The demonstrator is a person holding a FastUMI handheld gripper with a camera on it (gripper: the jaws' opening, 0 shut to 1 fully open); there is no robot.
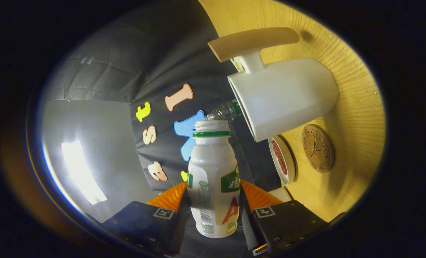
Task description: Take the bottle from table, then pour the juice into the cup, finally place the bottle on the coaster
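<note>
My gripper [213, 215] is shut on a white juice bottle [213, 179] with a green neck ring and no cap. Both fingers press on its lower body. The view is rolled, so the wooden table [356, 118] stands along one side and the bottle lies roughly level with it. The bottle's open mouth sits close to the rim of a white cup [284, 96] with a wooden handle [252, 42]. I see no juice stream. A round cork coaster [317, 148] lies on the table beside the cup's base.
A small white dish [281, 160] with something red in it sits between the coaster and my fingers. A clear plastic bottle [224, 111] shows behind the cup's rim. The booth's black cloth wall and a bright light panel [82, 172] lie beyond.
</note>
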